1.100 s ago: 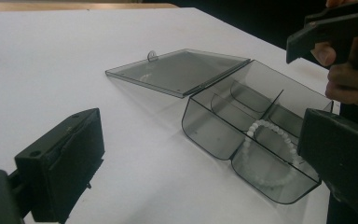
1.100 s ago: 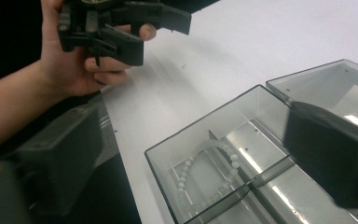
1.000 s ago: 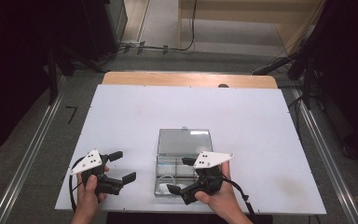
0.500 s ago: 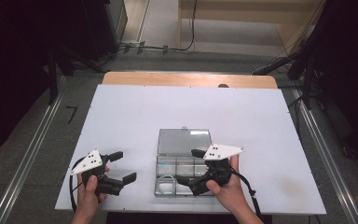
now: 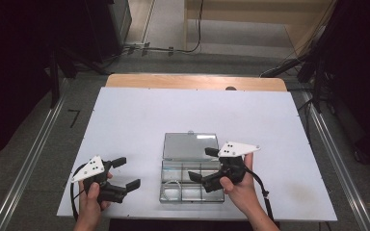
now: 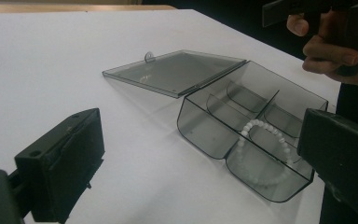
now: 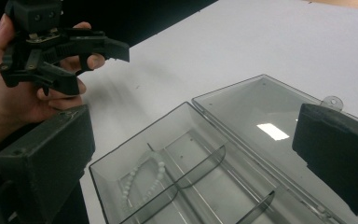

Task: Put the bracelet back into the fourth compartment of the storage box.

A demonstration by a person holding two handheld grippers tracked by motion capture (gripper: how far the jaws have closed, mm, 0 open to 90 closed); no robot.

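Note:
A clear grey compartment box (image 5: 192, 199) lies at the table's front middle, its lid (image 5: 191, 146) folded flat toward the far side. A white bead bracelet (image 5: 172, 185) rests in its front-left compartment, and the same bracelet (image 6: 252, 123) (image 7: 142, 179) appears in both gripper views. My left gripper (image 5: 130, 172) hovers open left of the box, holding nothing. My right gripper (image 5: 199, 164) is open over the box's right half, jaws pointing left, nothing between them. In the right gripper view the left gripper (image 7: 95, 65) shows beyond the box wall (image 7: 121, 158).
The white table (image 5: 139, 120) stretches wide behind and beside the box, with a wooden strip (image 5: 192, 81) along its far edge. Metal rails (image 5: 29, 159) and dark floor flank the table. Cables trail from both grippers toward the person.
My right gripper has shifted a little right and away, from above the box's front middle to over its right half. The left gripper and the box stay put.

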